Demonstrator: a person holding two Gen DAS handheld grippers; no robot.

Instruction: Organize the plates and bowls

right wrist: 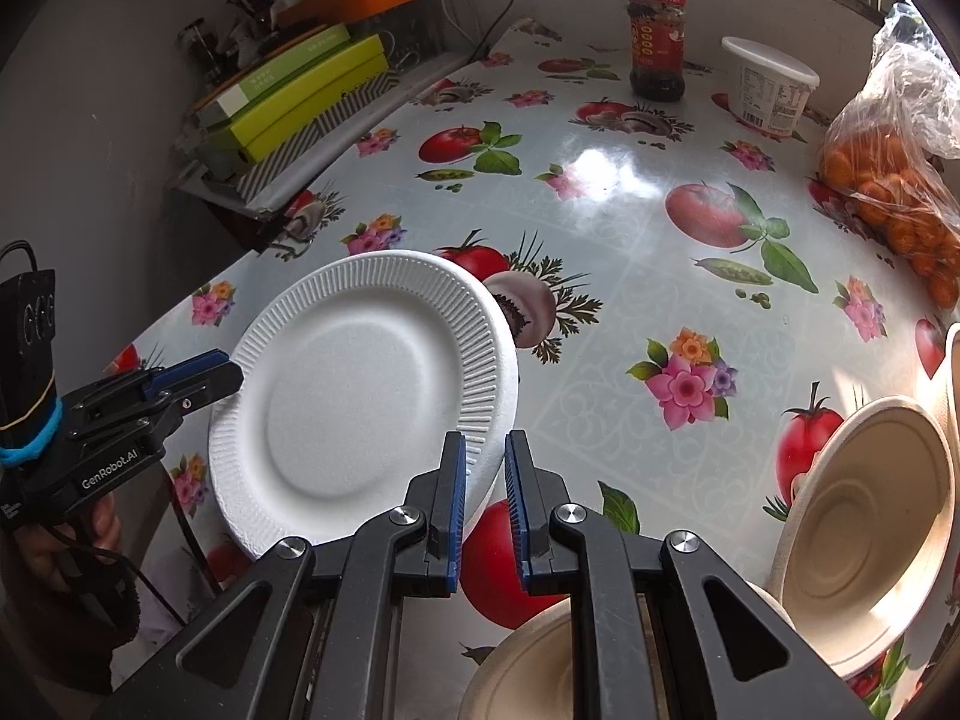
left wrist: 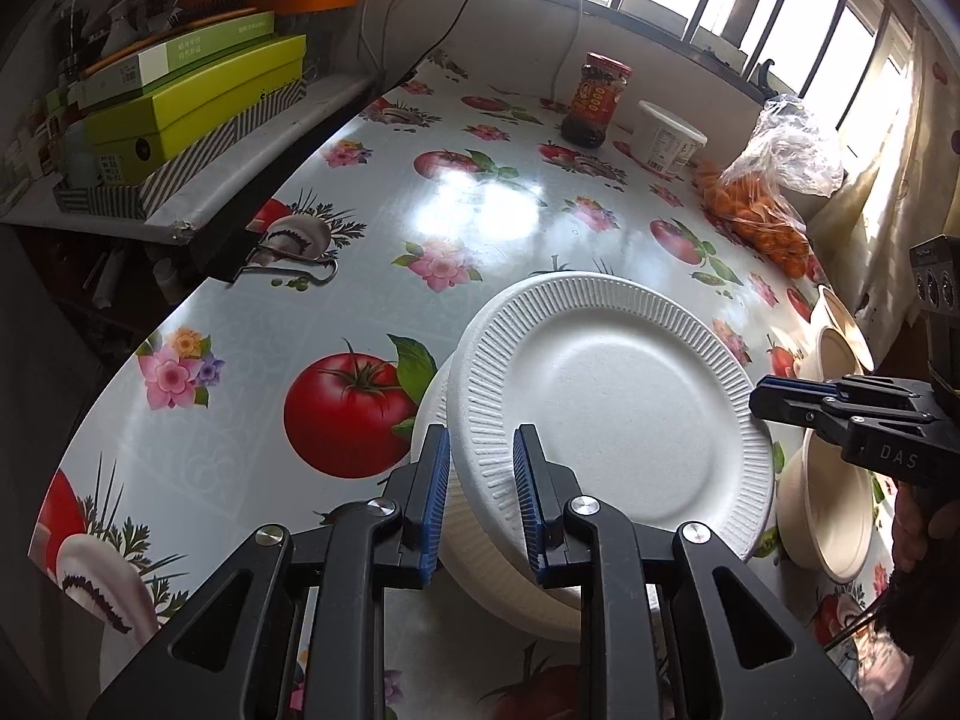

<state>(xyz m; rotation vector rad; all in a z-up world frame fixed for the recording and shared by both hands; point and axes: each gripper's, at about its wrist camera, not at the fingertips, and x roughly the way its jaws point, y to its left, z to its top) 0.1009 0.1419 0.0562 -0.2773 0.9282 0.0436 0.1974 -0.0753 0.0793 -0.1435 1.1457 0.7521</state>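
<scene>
White ribbed plate (left wrist: 618, 402) sits tilted atop a stack of white plates (left wrist: 480, 546) on the near part of the table (left wrist: 498, 210), which carries a tomato-and-flower print cloth. Left gripper (left wrist: 480, 498): pads straddle the near rim of the top plate with a gap showing on either side, so narrowly parted; cannot tell whether the pads actually press the rim. Right gripper (right wrist: 485, 504): pads set a narrow gap apart, nothing between them, positioned just beside the plate's edge; in the left wrist view its tip (left wrist: 780, 399) reaches the plate's right rim. Beige bowls (right wrist: 864, 534) stand to the right of the plate stack, one tipped on edge against another, with a further one (right wrist: 528, 666) under the right gripper. Far side of table: sauce jar (left wrist: 597, 99), white tub (left wrist: 666, 138), plastic bag of oranges (left wrist: 762, 204). Shelf at left holds green boxes (left wrist: 192, 96).
</scene>
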